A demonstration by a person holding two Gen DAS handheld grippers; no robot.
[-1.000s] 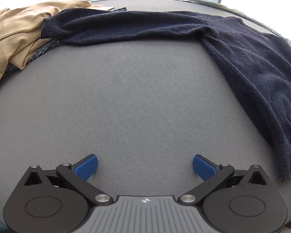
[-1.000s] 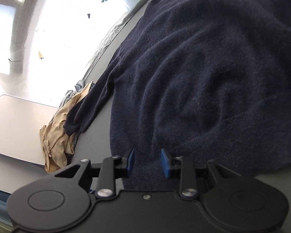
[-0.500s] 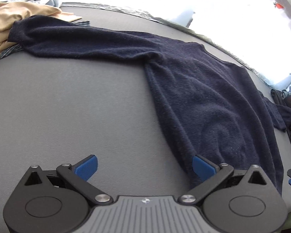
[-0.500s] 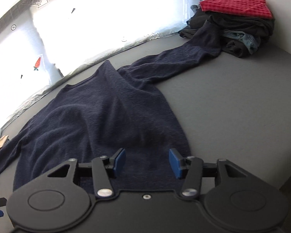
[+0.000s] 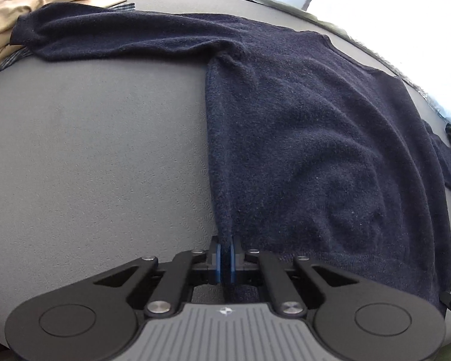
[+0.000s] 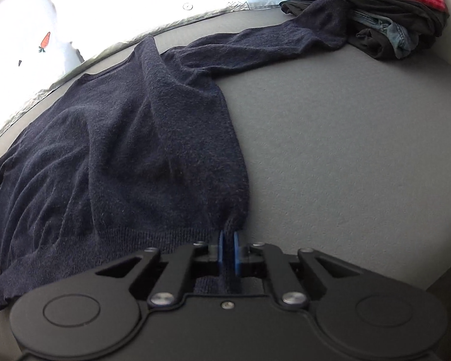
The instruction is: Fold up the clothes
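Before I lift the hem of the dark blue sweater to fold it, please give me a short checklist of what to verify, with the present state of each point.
1. Left gripper pinches the hem corner of the sweater: ok.
2. Right gripper: jaws closing on the opposite hem corner, fabric between them: ok.
3. Body lies flat: not ok, soft ridges run across it.
4. Right sleeve free: not ok, its cuff rests on the stacked clothes.
5. Left sleeve free: not ok, its cuff overlaps the tan garment.
6. Grip depth sufficient: cannot tell.
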